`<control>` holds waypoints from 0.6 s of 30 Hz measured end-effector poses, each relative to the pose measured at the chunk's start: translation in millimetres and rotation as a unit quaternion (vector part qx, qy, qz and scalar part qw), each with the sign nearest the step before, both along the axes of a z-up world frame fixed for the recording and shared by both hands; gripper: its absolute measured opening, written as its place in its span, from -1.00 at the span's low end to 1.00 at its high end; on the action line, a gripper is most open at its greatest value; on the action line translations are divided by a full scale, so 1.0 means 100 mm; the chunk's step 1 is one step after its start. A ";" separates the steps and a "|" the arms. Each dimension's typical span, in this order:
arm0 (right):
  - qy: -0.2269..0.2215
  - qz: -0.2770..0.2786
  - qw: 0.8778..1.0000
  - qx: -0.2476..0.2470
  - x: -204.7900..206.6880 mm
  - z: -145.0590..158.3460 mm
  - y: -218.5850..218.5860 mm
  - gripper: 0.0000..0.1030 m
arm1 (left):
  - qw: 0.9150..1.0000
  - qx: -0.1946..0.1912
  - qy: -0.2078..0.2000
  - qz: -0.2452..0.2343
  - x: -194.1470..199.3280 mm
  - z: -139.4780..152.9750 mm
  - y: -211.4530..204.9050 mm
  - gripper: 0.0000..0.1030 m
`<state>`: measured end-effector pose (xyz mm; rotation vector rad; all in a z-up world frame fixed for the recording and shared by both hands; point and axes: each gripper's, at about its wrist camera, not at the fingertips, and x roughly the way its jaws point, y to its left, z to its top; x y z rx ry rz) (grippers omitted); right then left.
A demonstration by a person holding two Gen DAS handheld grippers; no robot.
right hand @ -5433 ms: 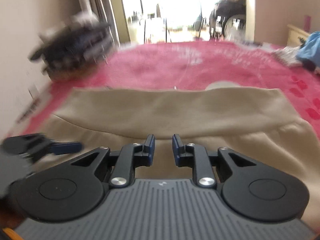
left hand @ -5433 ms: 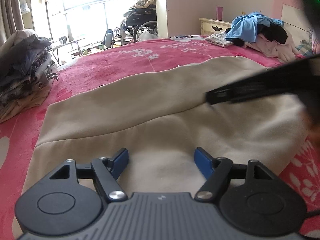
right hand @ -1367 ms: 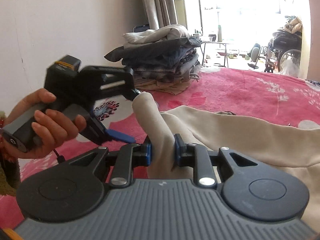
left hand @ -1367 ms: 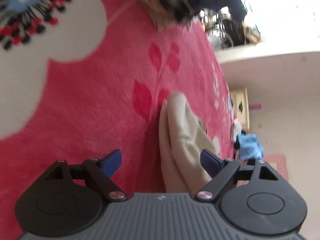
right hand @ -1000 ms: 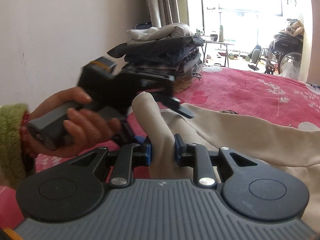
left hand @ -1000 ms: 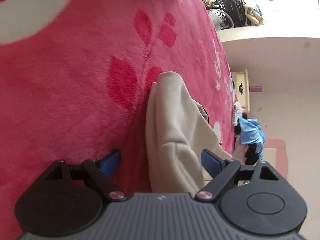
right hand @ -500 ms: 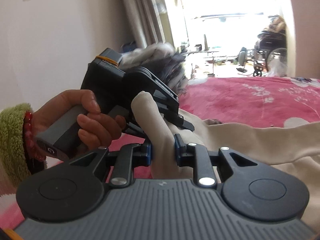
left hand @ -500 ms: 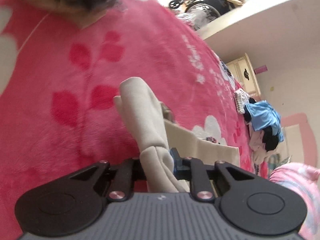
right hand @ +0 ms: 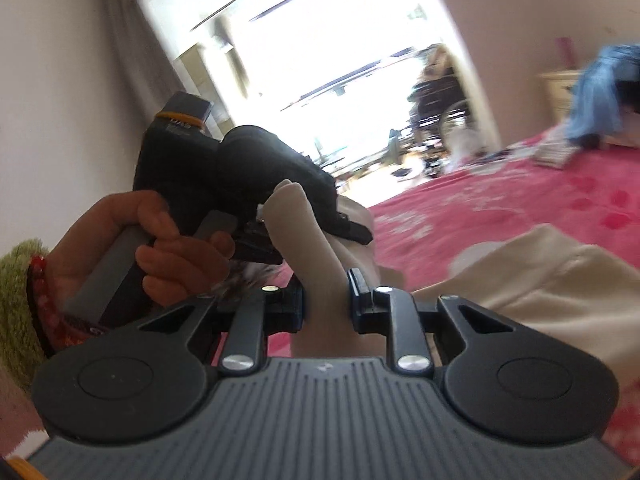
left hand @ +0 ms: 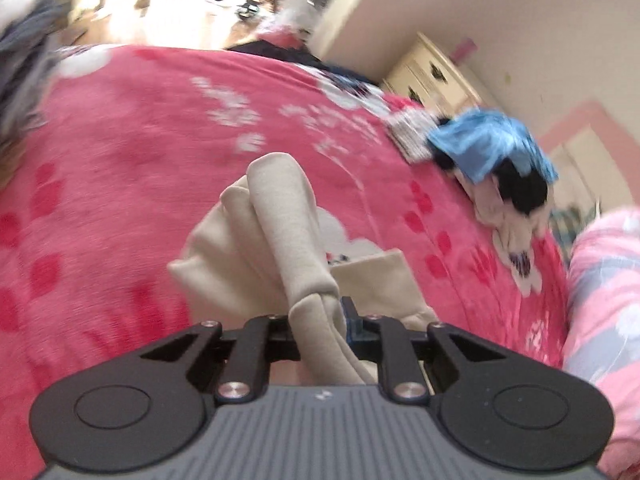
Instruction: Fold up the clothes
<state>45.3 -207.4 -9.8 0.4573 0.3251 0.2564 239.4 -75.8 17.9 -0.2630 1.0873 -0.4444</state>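
Note:
A beige garment (left hand: 280, 232) lies on the pink flowered bedspread (left hand: 140, 152). My left gripper (left hand: 318, 320) is shut on a bunched fold of its edge, lifted above the bed. In the right wrist view, my right gripper (right hand: 326, 304) is shut on another thick fold of the same beige garment (right hand: 304, 240), which stands up between the blue pads. The left gripper's black body (right hand: 224, 176) and the hand (right hand: 160, 248) that holds it are just beyond, to the left. The rest of the garment (right hand: 540, 288) trails right over the bed.
A heap of unfolded clothes with a blue piece (left hand: 492, 148) lies at the far right of the bed, near a cream nightstand (left hand: 436, 76). A pink and grey quilt (left hand: 600, 292) bulges at the right edge. A wheelchair (right hand: 440, 108) stands by the bright window.
My left gripper went from open beside the garment's edge to shut on it, then rose and rolled. Both grippers have lifted the beige fold and swung with it; the right grip stayed the same.

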 end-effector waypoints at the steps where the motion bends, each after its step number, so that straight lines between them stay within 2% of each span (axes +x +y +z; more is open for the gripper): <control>1: 0.004 -0.013 1.000 0.011 -0.01 -0.03 -0.13 -0.62 | 1.000 0.006 0.003 -0.008 0.01 -0.02 -0.15 -0.67; 4: 0.018 -0.053 0.997 0.044 -0.04 -0.13 -0.49 -0.62 | 0.999 0.030 0.007 -0.035 0.02 -0.12 -0.63 -0.67; 7: 0.032 -0.092 0.992 0.077 -0.04 -0.29 -0.83 -0.62 | 0.995 0.062 -0.009 -0.073 -0.01 -0.27 -1.12 -0.64; 9: 0.045 -0.122 0.986 0.100 -0.02 -0.43 -1.04 -0.62 | 0.989 0.079 -0.023 -0.125 -0.02 -0.46 -1.44 -0.41; 11: 0.069 -0.150 0.978 0.129 -0.02 -0.65 -1.22 -0.63 | 0.986 0.077 -0.012 -0.147 -0.02 -0.64 -1.59 -0.14; 13: 0.098 -0.177 0.965 0.164 0.02 -0.90 -1.42 -0.64 | 0.986 0.052 -0.006 -0.156 -0.04 -0.73 -1.61 -0.14; 16: 0.131 -0.204 0.929 0.281 -0.03 -1.26 -1.72 -0.64 | 0.983 -0.015 -0.019 -0.181 -0.13 -0.65 -1.44 -0.08; 18: 0.131 -0.208 0.907 0.342 -0.07 -1.39 -1.83 -0.62 | 0.981 -0.034 -0.038 -0.188 -0.22 -0.55 -1.26 0.00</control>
